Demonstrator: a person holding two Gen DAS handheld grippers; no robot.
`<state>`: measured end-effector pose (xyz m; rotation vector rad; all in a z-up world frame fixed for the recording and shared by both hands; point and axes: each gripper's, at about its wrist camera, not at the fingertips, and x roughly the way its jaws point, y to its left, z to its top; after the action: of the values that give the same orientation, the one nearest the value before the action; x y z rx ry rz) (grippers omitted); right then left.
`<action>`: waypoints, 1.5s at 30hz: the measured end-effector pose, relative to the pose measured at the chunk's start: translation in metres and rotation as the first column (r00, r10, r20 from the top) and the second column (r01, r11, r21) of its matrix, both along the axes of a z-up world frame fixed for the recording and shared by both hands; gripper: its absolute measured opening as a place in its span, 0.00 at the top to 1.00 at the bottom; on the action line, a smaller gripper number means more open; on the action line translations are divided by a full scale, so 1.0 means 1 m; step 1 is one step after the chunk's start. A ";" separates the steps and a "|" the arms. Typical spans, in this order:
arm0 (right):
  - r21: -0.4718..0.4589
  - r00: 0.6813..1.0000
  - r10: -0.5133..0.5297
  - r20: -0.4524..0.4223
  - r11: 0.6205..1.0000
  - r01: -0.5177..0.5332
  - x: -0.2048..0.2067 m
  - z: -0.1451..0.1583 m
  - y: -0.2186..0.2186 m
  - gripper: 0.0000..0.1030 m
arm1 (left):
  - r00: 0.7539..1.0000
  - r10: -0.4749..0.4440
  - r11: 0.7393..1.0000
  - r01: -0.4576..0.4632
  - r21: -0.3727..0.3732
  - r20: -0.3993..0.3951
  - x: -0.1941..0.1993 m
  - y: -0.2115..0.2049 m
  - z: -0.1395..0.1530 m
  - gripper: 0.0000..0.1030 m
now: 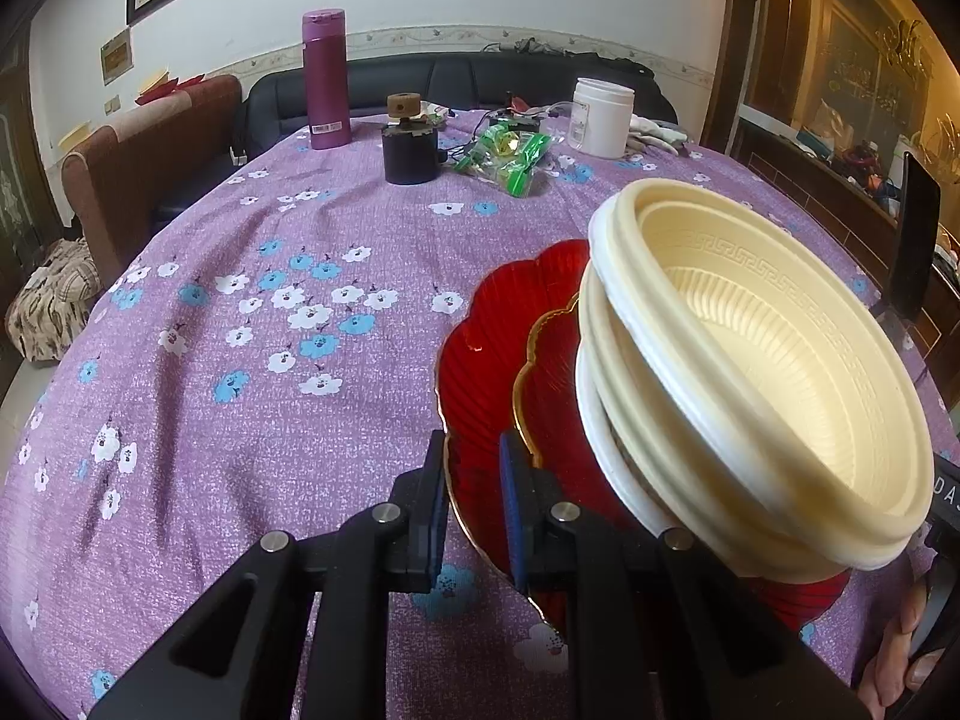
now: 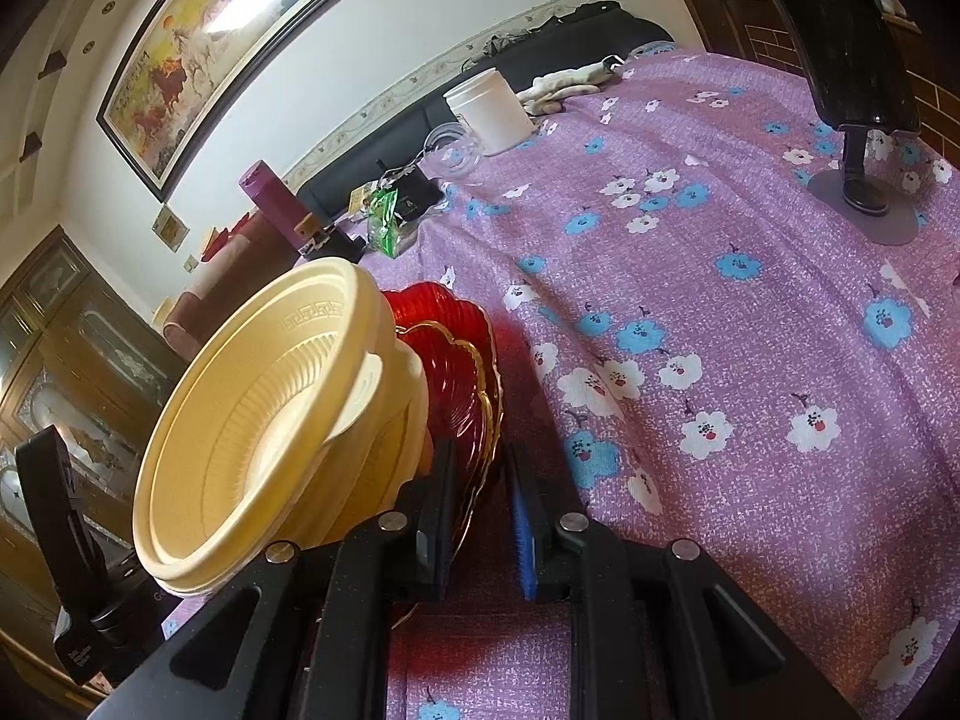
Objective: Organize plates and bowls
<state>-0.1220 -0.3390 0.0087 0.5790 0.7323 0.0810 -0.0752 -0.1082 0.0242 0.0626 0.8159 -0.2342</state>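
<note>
A stack of cream plastic bowls [image 1: 750,360] sits on stacked red glass plates with gold rims [image 1: 510,324] on the purple flowered tablecloth [image 1: 270,312]. My left gripper [image 1: 474,480] straddles the near left rim of the red plates, its jaws a little apart around the rim. In the right wrist view the bowls [image 2: 258,420] and red plates [image 2: 456,360] are at the left. My right gripper [image 2: 480,498] straddles the plates' rim from the other side, its jaws a little apart.
At the table's far side stand a purple flask [image 1: 326,78], a dark jar with a wooden knob [image 1: 410,144], a green packet [image 1: 510,159] and a white tub [image 1: 602,117]. A black stand on a grey base [image 2: 864,120] is at the right. A brown chair [image 1: 138,168] stands at the left.
</note>
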 end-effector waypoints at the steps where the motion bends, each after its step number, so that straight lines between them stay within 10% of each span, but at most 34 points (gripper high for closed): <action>1: -0.005 1.000 -0.001 -0.002 1.000 0.001 0.000 0.000 0.001 0.82 | 1.000 0.000 1.000 0.000 0.002 0.002 0.000 0.000 0.000 0.86; 15: -0.045 0.999 -0.009 -0.030 0.999 0.008 -0.007 0.009 0.002 0.81 | 0.999 0.025 1.000 -0.025 0.000 0.020 -0.004 0.007 0.005 0.61; 18: -0.057 1.000 -0.017 -0.019 0.998 0.016 -0.017 0.016 -0.001 0.78 | 0.999 0.022 1.000 -0.021 -0.016 0.040 -0.011 0.012 0.011 0.33; 25: -0.064 0.999 -0.041 0.004 0.997 0.041 -0.045 0.029 -0.006 0.70 | 0.998 0.021 0.999 -0.018 -0.036 0.061 -0.038 0.031 0.015 0.27; 35: -0.257 0.990 -0.071 0.123 0.961 0.101 -0.082 0.033 0.021 0.33 | 0.960 -0.025 0.999 0.035 -0.031 0.277 -0.092 0.023 0.033 0.00; 45: -0.306 0.972 -0.009 0.234 0.948 0.083 -0.096 0.038 0.031 0.11 | 0.987 0.006 0.993 -0.026 0.119 0.162 -0.078 0.011 0.014 0.00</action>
<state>-0.2183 -0.3076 0.0465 0.2745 0.4914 -0.0130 -0.1533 -0.0970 0.0382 0.1867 0.6681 -0.1616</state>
